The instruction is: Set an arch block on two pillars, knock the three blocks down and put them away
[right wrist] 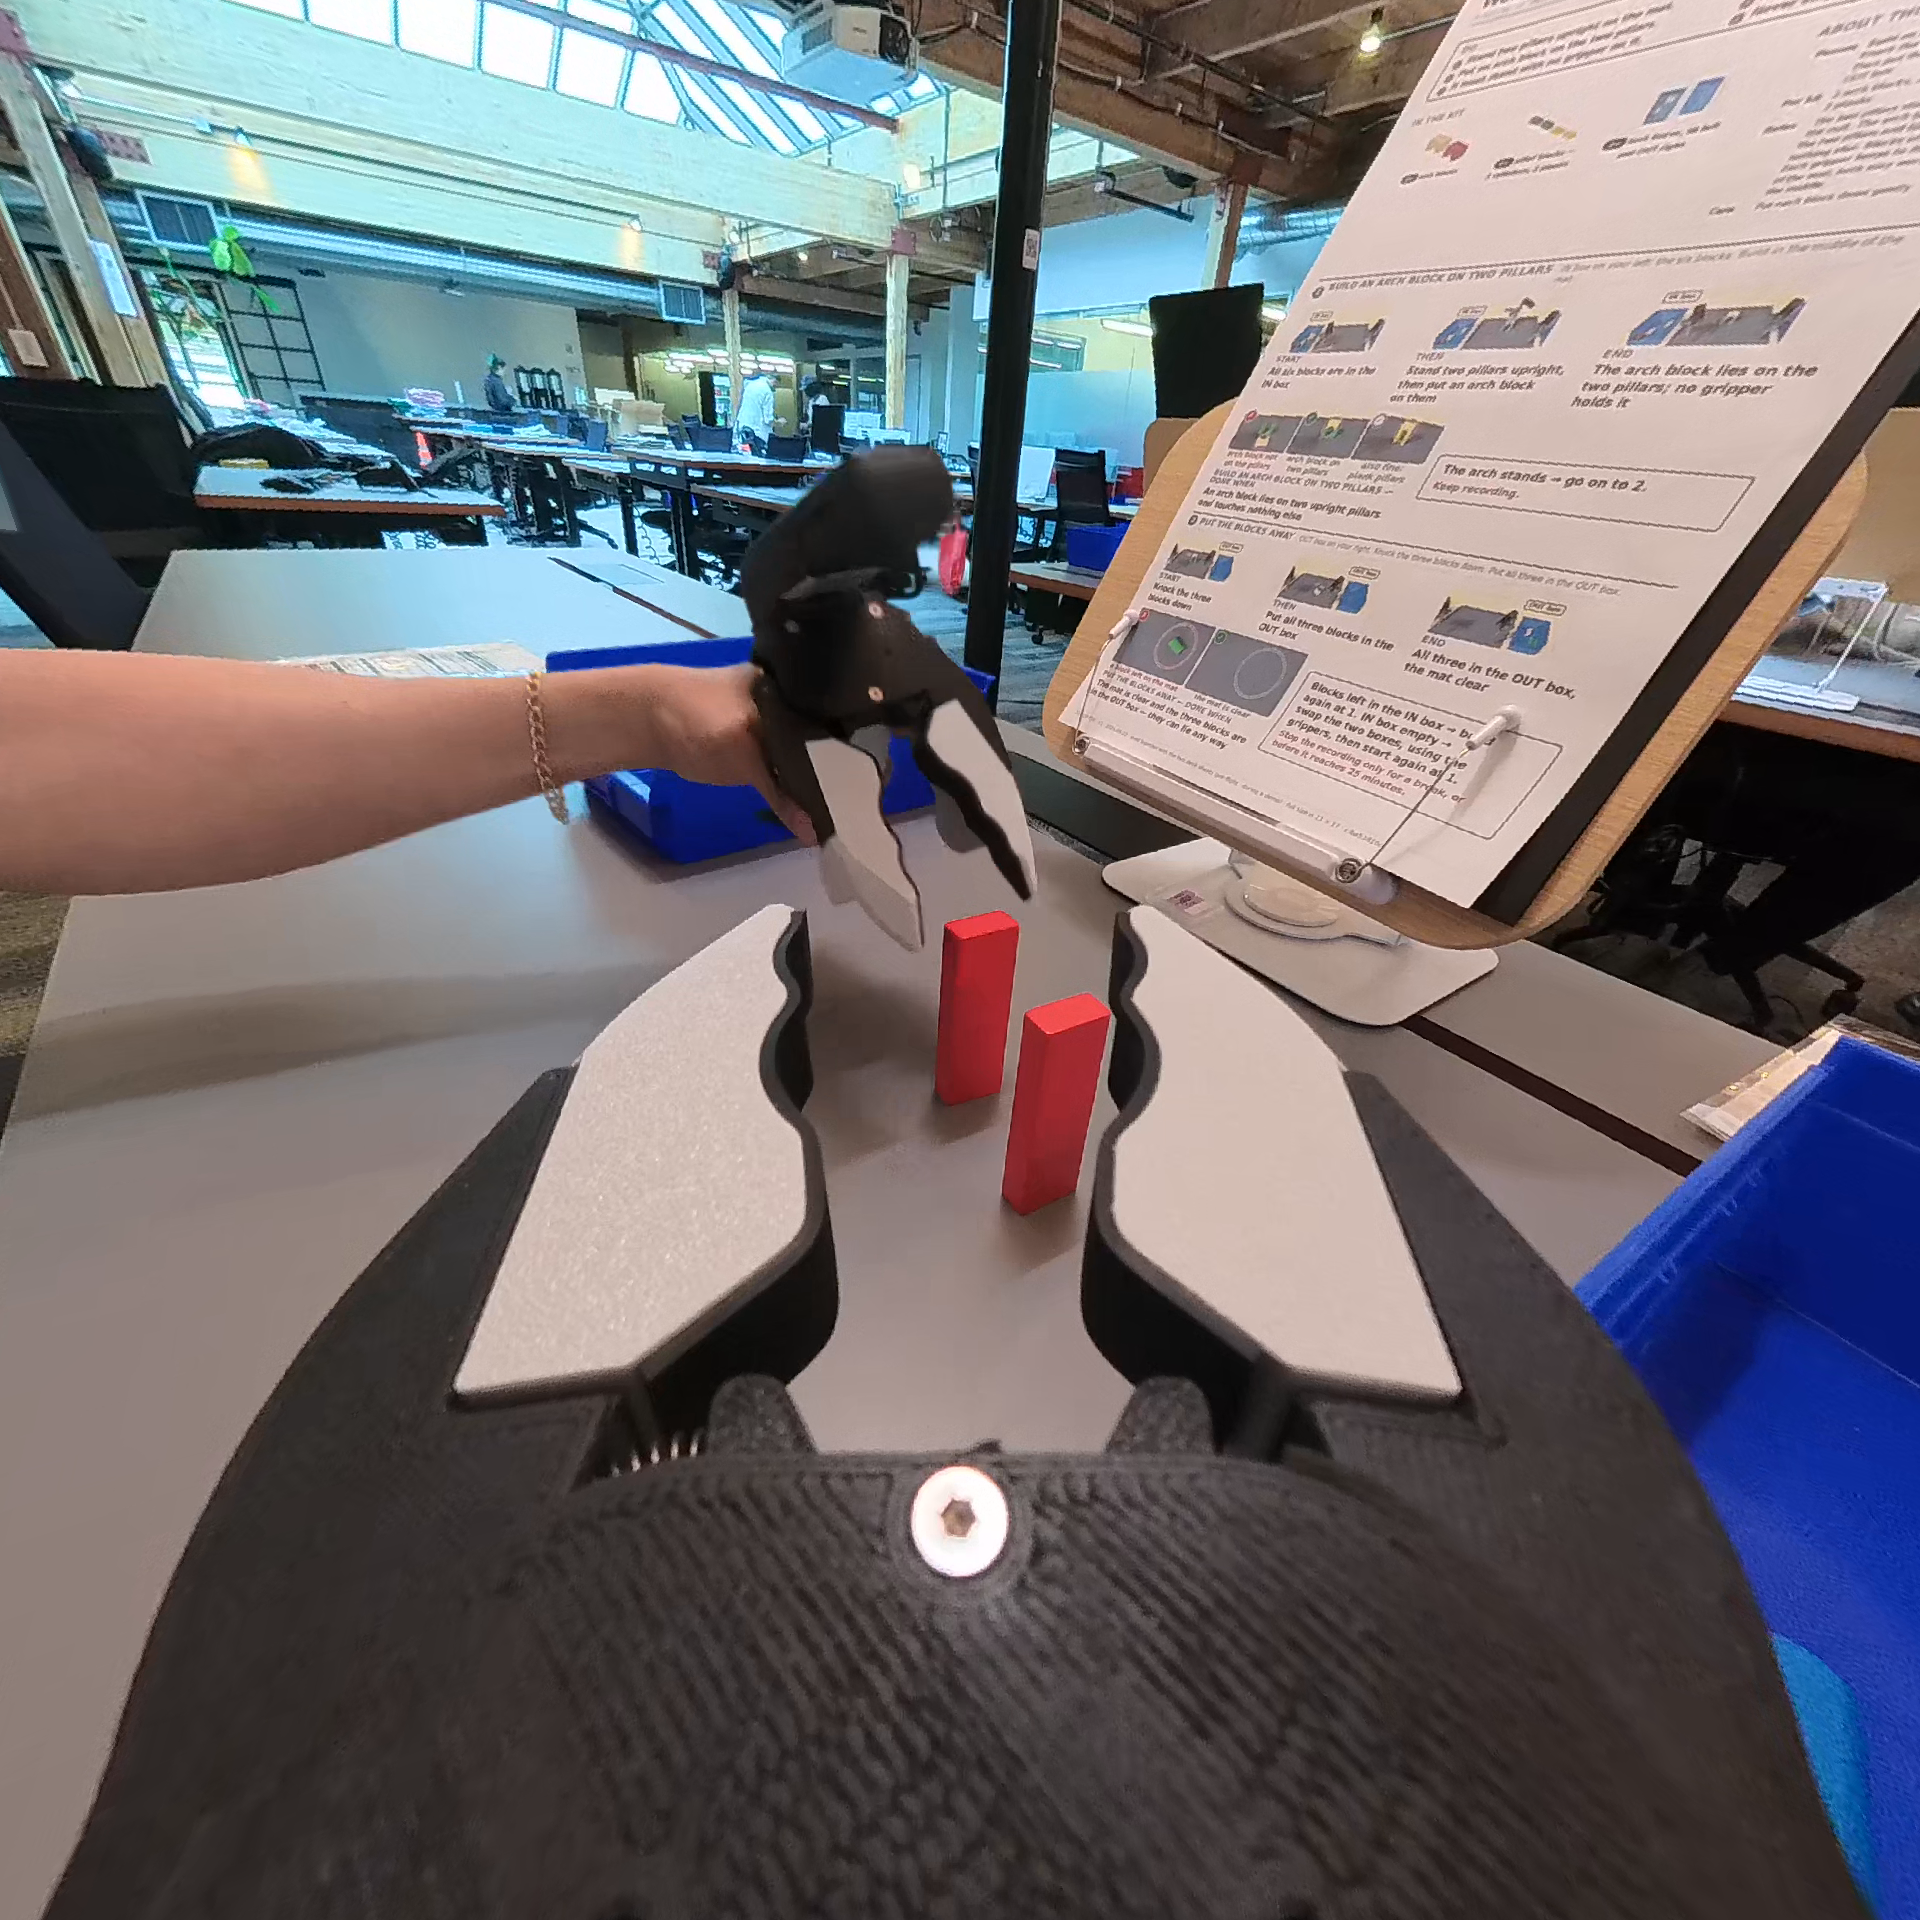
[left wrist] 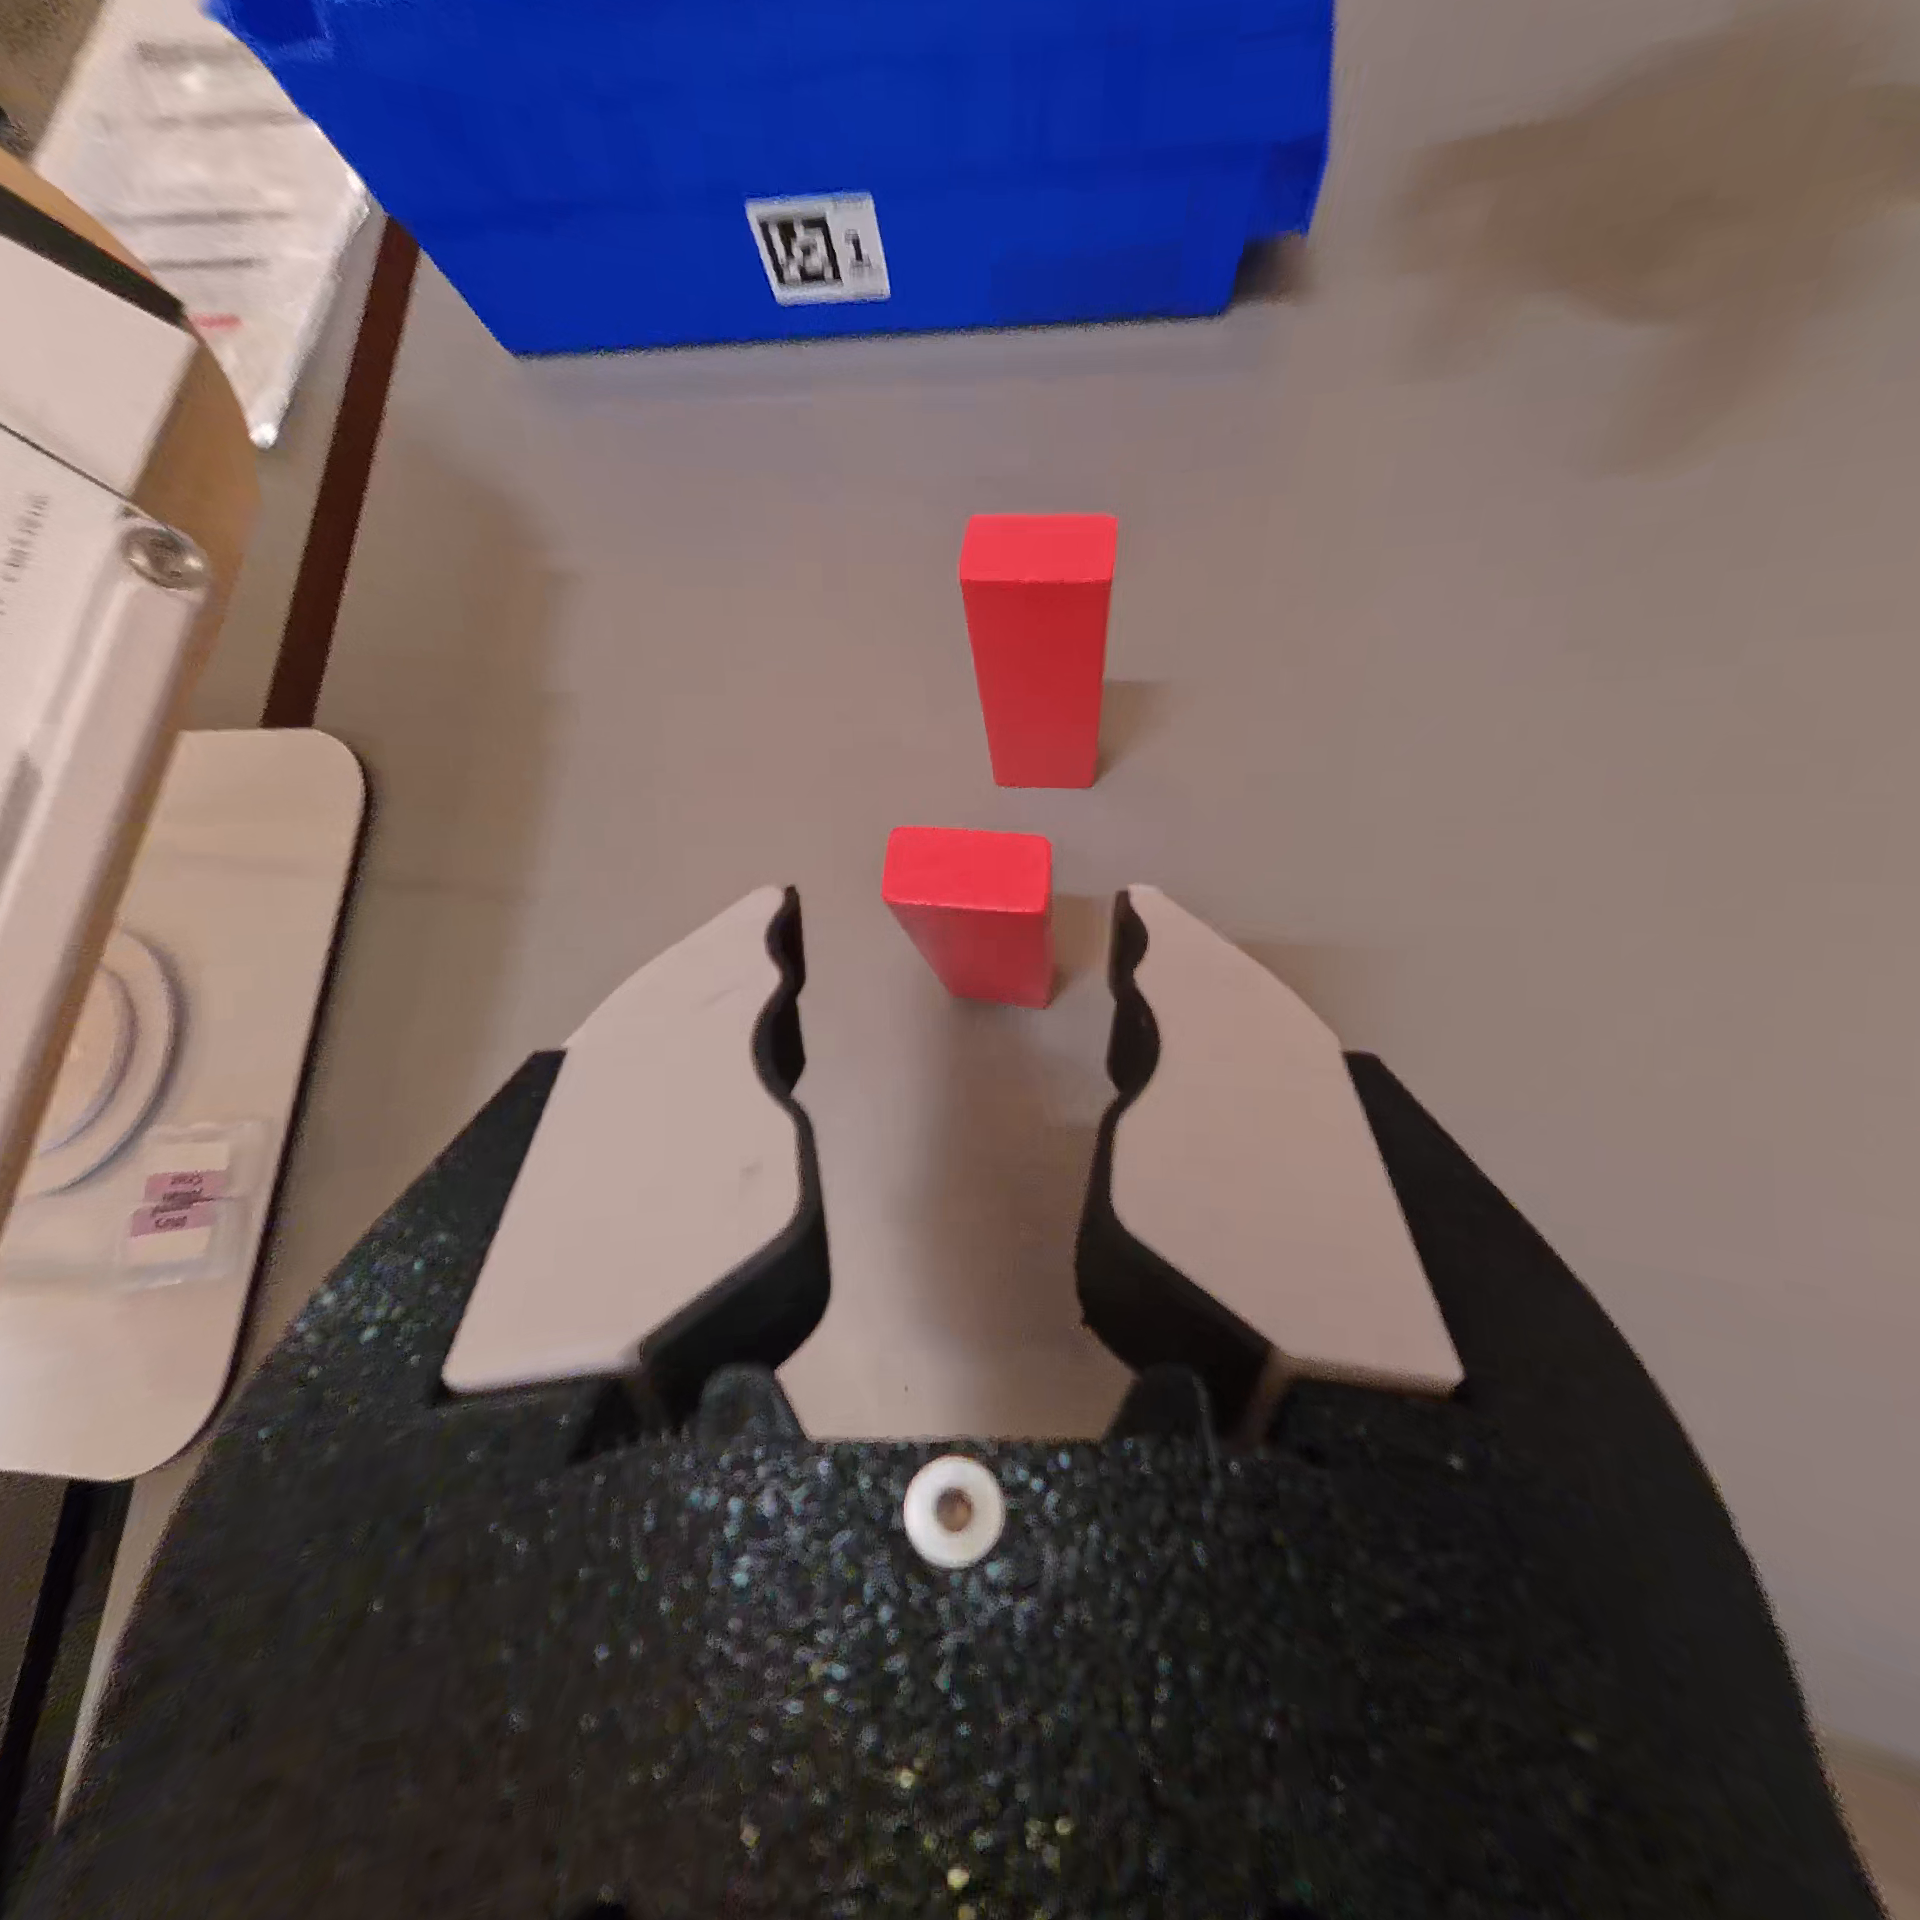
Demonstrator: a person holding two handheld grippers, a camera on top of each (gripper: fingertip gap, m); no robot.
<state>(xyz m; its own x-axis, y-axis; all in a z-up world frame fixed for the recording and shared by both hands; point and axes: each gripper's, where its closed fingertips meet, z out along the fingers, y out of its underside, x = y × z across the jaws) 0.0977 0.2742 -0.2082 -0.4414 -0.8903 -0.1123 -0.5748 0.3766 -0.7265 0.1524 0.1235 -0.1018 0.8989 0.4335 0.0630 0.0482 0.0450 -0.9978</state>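
Two red blocks stand upright and slightly apart on the grey table [left wrist: 1455, 935]. In the left wrist view, one red block [left wrist: 971, 914] is just below my open, empty left gripper [left wrist: 958, 906]; the second red block [left wrist: 1039, 655] stands beyond it. In the right wrist view, my right gripper [right wrist: 961, 930] is open and empty, low over the table, with the nearer red block [right wrist: 1055, 1101] and the farther one [right wrist: 977, 1008] ahead between its fingers. The left gripper [right wrist: 968, 912], held by a hand [right wrist: 707, 727], hovers open just above the farther block without touching it.
A blue bin [left wrist: 831, 156] with a tag stands past the blocks; it also shows at the right [right wrist: 1766, 1351]. A second blue bin [right wrist: 665, 800] is behind the left gripper. An instruction board on a stand [right wrist: 1507, 468] stands by the blocks, its base [left wrist: 177, 1039] at the left. The grippers' ends are close to 20 centimetres from one another.
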